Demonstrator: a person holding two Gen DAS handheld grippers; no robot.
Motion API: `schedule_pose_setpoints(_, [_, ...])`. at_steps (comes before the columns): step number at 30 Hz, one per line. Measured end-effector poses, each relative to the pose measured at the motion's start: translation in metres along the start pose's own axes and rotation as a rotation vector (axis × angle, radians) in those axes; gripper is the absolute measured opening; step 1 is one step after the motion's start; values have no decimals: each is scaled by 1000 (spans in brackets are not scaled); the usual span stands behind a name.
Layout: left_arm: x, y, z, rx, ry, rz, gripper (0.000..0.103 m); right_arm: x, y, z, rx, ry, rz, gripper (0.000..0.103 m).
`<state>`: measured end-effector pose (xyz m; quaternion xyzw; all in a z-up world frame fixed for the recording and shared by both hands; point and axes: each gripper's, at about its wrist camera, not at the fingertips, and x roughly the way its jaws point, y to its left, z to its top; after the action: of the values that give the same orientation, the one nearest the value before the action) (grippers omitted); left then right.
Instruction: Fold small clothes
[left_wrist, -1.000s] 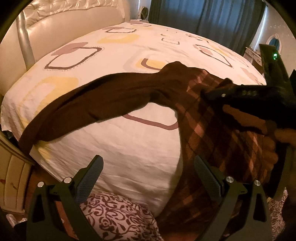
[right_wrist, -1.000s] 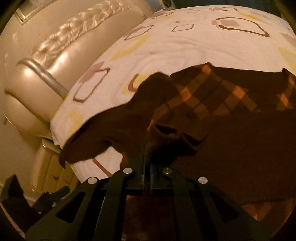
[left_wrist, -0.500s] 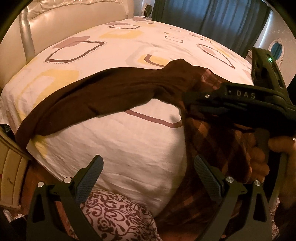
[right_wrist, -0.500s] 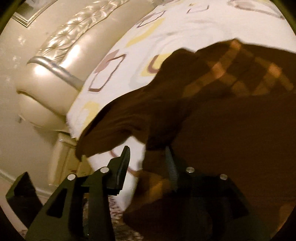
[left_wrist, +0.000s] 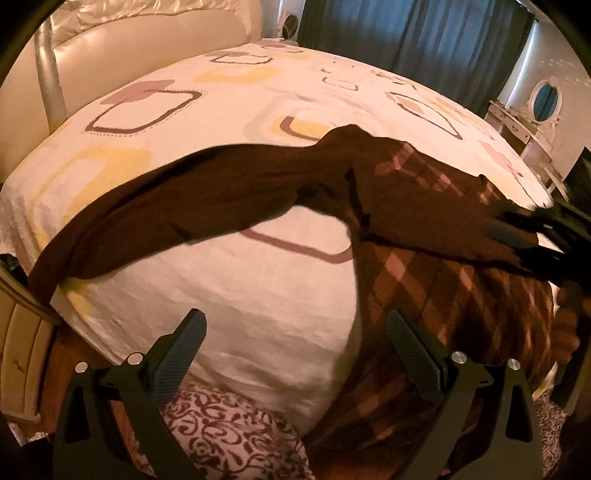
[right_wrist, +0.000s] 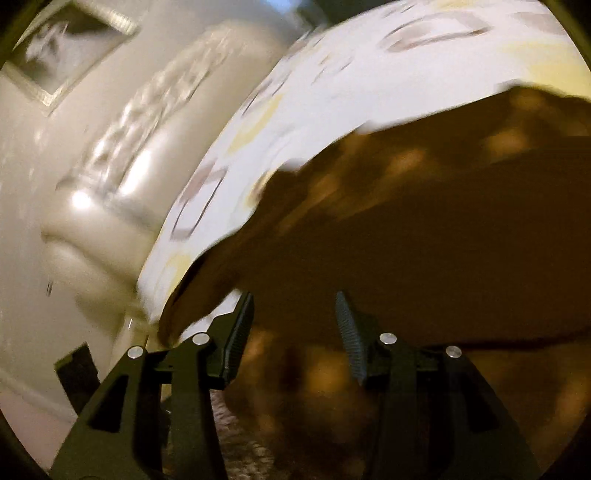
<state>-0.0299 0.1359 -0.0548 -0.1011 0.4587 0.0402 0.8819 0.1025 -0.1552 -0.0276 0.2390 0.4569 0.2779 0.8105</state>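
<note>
Sweater (left_wrist: 229, 199) sprawls across the bed (left_wrist: 258, 110), one sleeve folded over its checked front. Right gripper (right_wrist: 295, 325), jaws just parted, grips nothing; left gripper (left_wrist: 295, 354) waits wide, empty, ready for the other sleeve.

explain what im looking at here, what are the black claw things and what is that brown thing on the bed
There is no robot here: a person holds a handheld black two-finger gripper in each hand, each with a camera looking along its fingers. One picture is from the left gripper, open and empty. The other, blurred, is from the right gripper, whose fingers have just been opening and now grip nothing. On the white patterned bedsheet lies a dark brown sweater with a checked front, one sleeve stretched out sideways.
</note>
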Motion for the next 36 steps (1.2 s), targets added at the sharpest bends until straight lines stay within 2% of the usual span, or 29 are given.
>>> schedule_pose_setpoints(3, [4, -14, 10, 10, -6, -22, 98, -59, -54, 7, 101, -161, -110, 46])
schedule_pose_setpoints(4, [6, -20, 14, 15, -13, -29, 98, -85, -82, 10, 159, -227, -174, 46])
schedule_pose_setpoints(6, [10, -37, 25, 35, -32, -48, 98, -119, -132, 11, 280, -282, -281, 46])
schedule_pose_setpoints(9, [21, -65, 41, 67, -49, -73, 98, -132, -170, 9, 359, -272, -273, 46])
schedule_pose_setpoints(11, [32, -82, 52, 79, -48, -85, 98, -126, -186, 8, 380, -229, -226, 46])
schedule_pose_setpoints(12, [38, -88, 56, 82, -44, -86, 98, -122, -190, 6, 389, -210, -199, 41])
schedule_pose_setpoints(13, [46, -96, 61, 90, -38, -86, 98, -118, -191, 6, 388, -202, -187, 28])
schedule_pose_setpoints(15, [57, -103, 67, 96, -24, -84, 98, -110, -193, 5, 366, -167, -188, 11])
schedule_pose_setpoints(18, [79, -107, 71, 77, 12, -72, 98, -111, -199, 3, 351, -168, -190, 7])
schedule_pose_setpoints(20, [93, -105, 70, 59, 48, -62, 98, -117, -206, 0, 367, -190, -180, 7])
schedule_pose_setpoints(23, [98, -105, 67, 69, 41, -42, 98, -118, -208, -3, 368, -193, -155, 9])
schedule_pose_setpoints(25, [98, -105, 65, 78, 39, -35, 98, -125, -201, -2, 364, -219, -164, 13])
schedule_pose_setpoints(28, [99, -102, 65, 63, 38, -42, 98, -137, -175, 3, 320, -293, -197, 14])
schedule_pose_setpoints(29, [100, -101, 65, 57, 38, -46, 98, -138, -163, 5, 300, -304, -181, 16])
schedule_pose_setpoints(30, [101, -100, 65, 57, 40, -47, 98, -138, -152, 7, 283, -314, -158, 24])
schedule_pose_setpoints(32, [104, -100, 66, 64, 40, -38, 98, -128, -129, 12, 246, -299, -82, 33])
schedule_pose_setpoints(36, [107, -94, 68, 54, 55, -50, 98, -83, -95, 18, 196, -192, 37, 34])
